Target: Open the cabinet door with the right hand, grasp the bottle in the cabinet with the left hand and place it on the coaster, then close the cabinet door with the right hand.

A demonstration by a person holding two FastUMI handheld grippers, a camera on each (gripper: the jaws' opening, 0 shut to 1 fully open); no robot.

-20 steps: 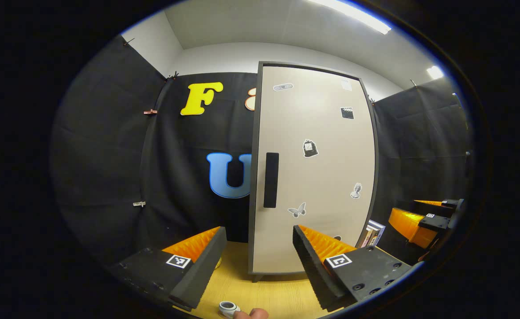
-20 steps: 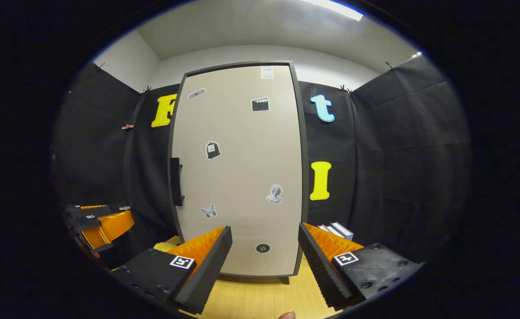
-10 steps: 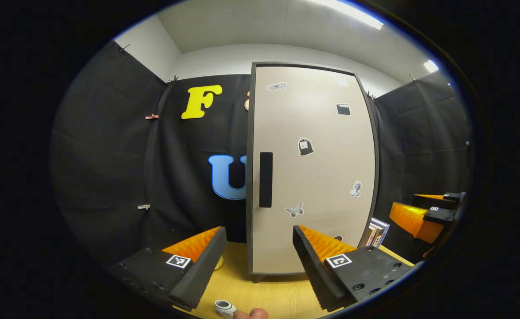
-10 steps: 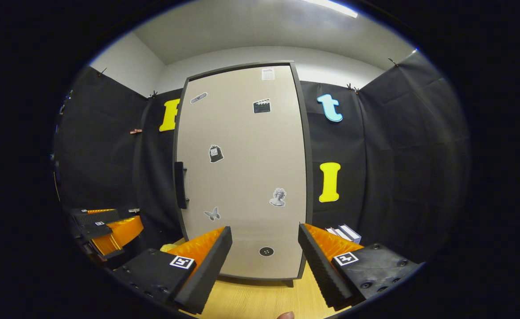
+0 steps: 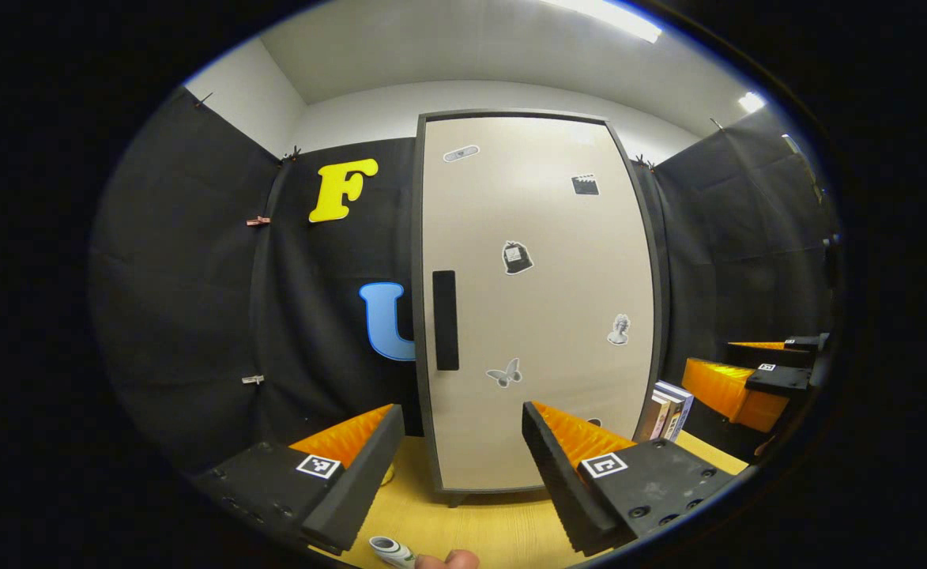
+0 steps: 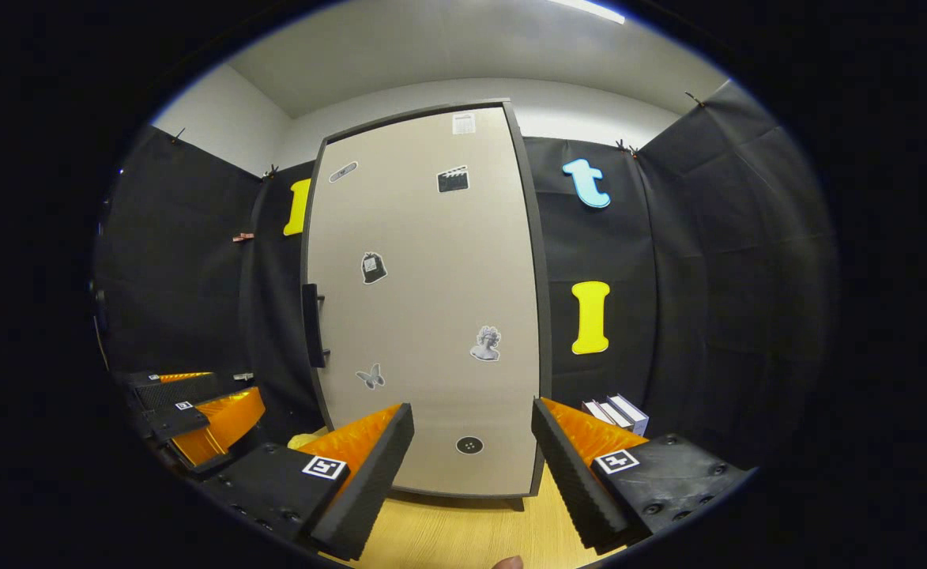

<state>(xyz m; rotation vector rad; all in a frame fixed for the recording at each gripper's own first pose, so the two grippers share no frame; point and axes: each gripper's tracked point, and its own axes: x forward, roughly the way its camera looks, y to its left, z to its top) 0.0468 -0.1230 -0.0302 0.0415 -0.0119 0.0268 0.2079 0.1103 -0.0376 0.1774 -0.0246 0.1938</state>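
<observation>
You are facing the shut door (image 6: 423, 300) with your right claw (image 6: 471, 466) spread and empty, well short of the handle (image 6: 313, 325) on the door's left edge. Swing that claw left, straddle the handle, and pull along the hinge arc. Your left claw (image 5: 459, 466) is waiting spread too; the bottle is hidden behind the door, above the desk (image 5: 479, 529).

No readable text or labels.
</observation>
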